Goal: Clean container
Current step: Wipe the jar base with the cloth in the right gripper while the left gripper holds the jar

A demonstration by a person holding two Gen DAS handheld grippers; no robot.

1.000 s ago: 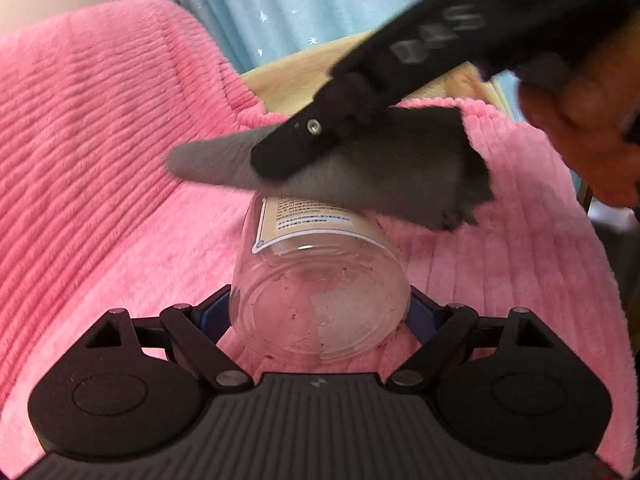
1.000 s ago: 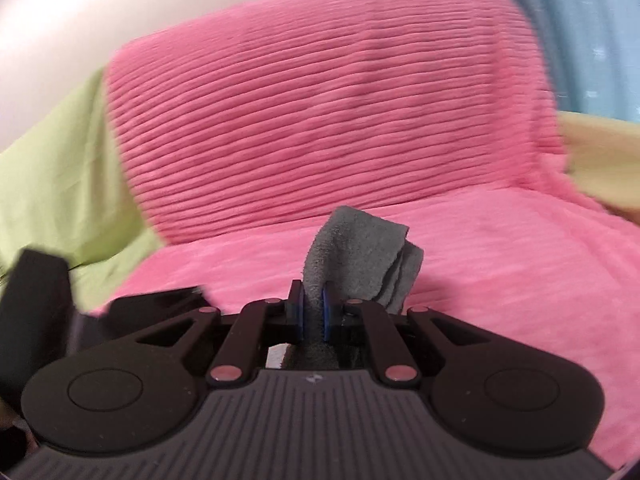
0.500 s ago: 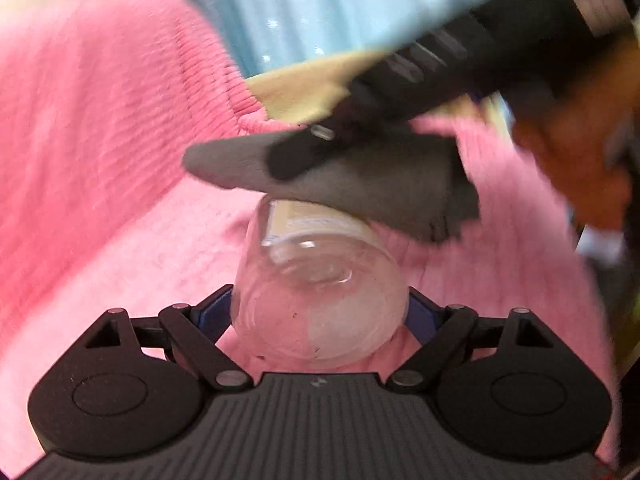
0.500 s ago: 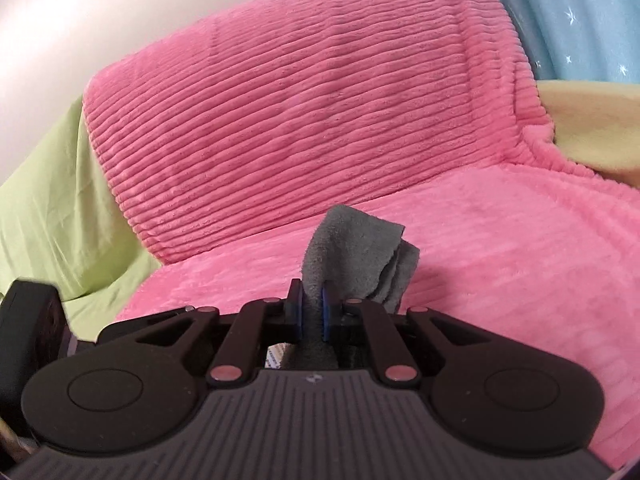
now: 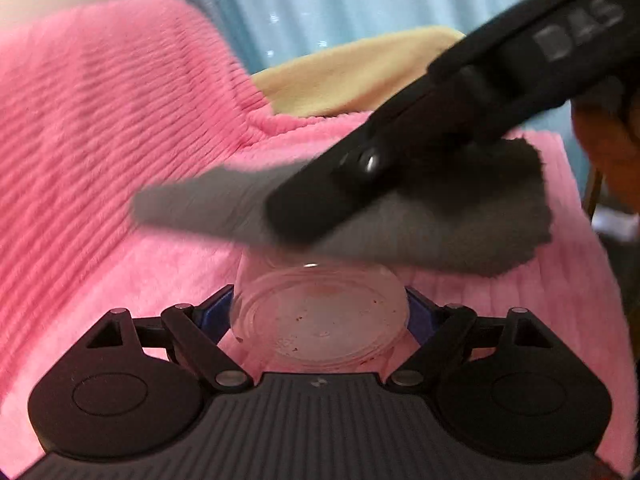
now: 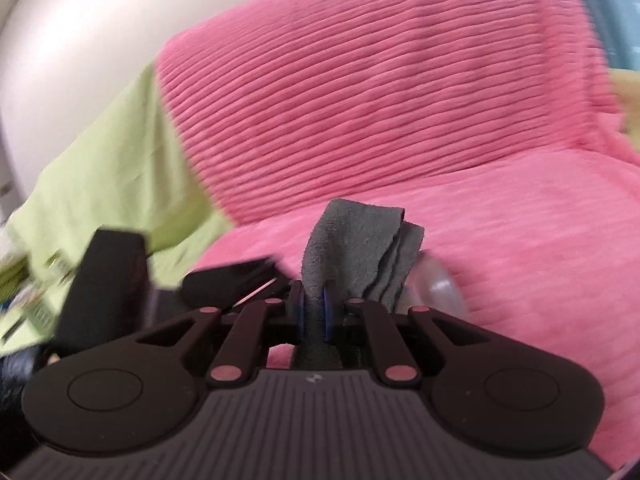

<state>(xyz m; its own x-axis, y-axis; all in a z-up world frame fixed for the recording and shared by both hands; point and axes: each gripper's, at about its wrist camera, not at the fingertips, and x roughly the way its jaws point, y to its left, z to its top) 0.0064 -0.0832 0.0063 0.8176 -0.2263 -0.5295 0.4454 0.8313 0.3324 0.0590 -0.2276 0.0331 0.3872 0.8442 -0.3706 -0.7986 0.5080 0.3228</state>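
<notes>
Container clamped by left hand-held gripper, cloth wiping across its far end.

Left wrist view: clear container [image 5: 320,316] gripped between left hand-held gripper [image 5: 320,312] pads, jaws just tightened, base toward camera, long axis pointing away above pink blanket [image 5: 100,140]; grey cloth [image 5: 440,224] pressed over far end.
Right wrist view: right hand-held gripper [image 6: 314,312] clenched on cloth [image 6: 356,248], container [image 6: 438,284] just right, below.

Cloth [image 5: 420,232] over container [image 5: 320,320], blanket [image 5: 120,160] beneath, curtain [image 5: 320,8] behind.
</notes>
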